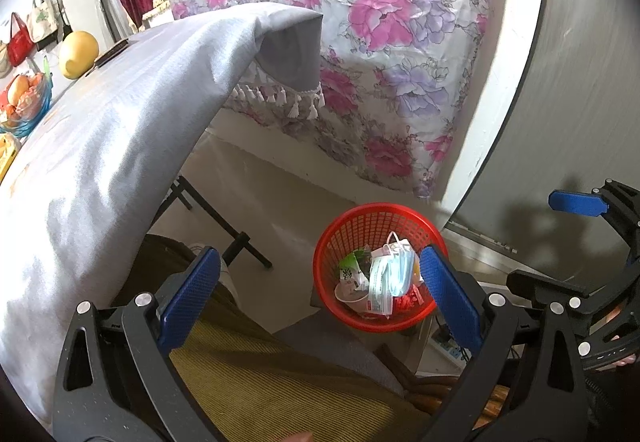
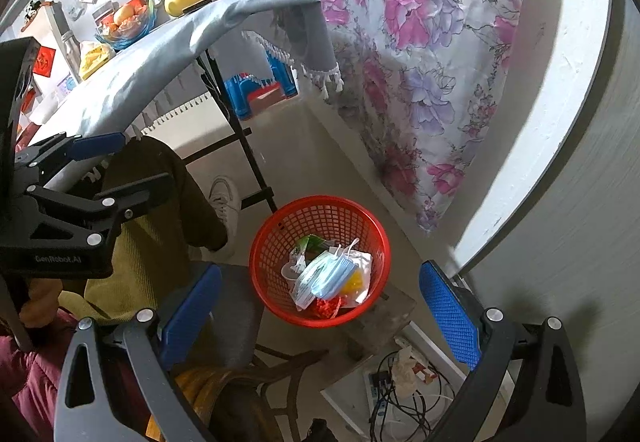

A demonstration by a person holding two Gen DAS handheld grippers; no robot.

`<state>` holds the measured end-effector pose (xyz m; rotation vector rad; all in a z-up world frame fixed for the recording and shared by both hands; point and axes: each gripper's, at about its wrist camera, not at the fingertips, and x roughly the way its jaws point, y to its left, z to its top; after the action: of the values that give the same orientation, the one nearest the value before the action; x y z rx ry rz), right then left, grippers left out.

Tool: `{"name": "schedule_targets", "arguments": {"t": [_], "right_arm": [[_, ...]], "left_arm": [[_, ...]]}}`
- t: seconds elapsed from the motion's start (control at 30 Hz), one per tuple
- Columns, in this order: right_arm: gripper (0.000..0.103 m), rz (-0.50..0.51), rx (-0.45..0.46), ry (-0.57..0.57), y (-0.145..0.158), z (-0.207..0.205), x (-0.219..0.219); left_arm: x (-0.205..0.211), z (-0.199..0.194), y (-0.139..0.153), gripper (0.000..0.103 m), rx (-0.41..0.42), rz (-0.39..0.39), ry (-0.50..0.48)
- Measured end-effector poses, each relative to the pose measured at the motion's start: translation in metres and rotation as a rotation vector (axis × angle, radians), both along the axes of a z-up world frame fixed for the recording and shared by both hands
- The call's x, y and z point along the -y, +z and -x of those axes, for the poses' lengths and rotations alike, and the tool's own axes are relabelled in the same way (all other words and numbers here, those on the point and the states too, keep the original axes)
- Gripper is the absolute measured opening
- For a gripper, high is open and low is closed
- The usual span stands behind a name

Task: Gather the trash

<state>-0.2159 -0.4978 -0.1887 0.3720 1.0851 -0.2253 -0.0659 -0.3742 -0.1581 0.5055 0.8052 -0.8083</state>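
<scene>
Two hand-held grippers hang wide open and empty above a red basket, each with nothing between its blue pads. The left hand-held gripper frames the basket's near rim at its 3 o'clock side; the right hand-held gripper looks almost straight down on it, with the basket sitting between its fingers at about 12 o'clock.

Inside the basket lies the trash gathered so far: a light-blue face mask on top, a green-and-white wrapper toward 11 o'clock, a clear packet with something yellow at 3 o'clock, a scrap of red wrapping at 6 o'clock, and what looks like a small cup, seen best from the left wrist. The basket appears to rest on a low grey block beside the seated person's knees, with a power strip and tangled cables on the floor at 5 o'clock.

Outward again, the bench, draped in a grey tasselled cloth, rises at 10 o'clock, carrying a blue glass fruit bowl and a large yellow fruit at its far end. A floral quilt hangs at 1 o'clock.

Judging by the empty jaws over a part-filled basket, a drop seems complete. The next move likely calls for swinging back to the bench to look for remaining litter; none is plainly visible on the cloth from here.
</scene>
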Motion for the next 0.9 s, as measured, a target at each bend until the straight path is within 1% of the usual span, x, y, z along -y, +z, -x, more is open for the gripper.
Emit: {"name": "schedule_targets", "arguments": {"t": [0.7,0.9], "right_arm": [[0.097,-0.007,-0.002,0.006,-0.0024,-0.0006,-0.0017],[0.097,-0.01,-0.001,0.003,-0.0026,-0.0003,-0.0025]], "left_arm": [[0.0026,0.0012,-0.0048,0.096,-0.012,-0.022,-0.017],[0.0042,0.0043,-0.0061,0.096,-0.003,-0.029,-0.03]]}}
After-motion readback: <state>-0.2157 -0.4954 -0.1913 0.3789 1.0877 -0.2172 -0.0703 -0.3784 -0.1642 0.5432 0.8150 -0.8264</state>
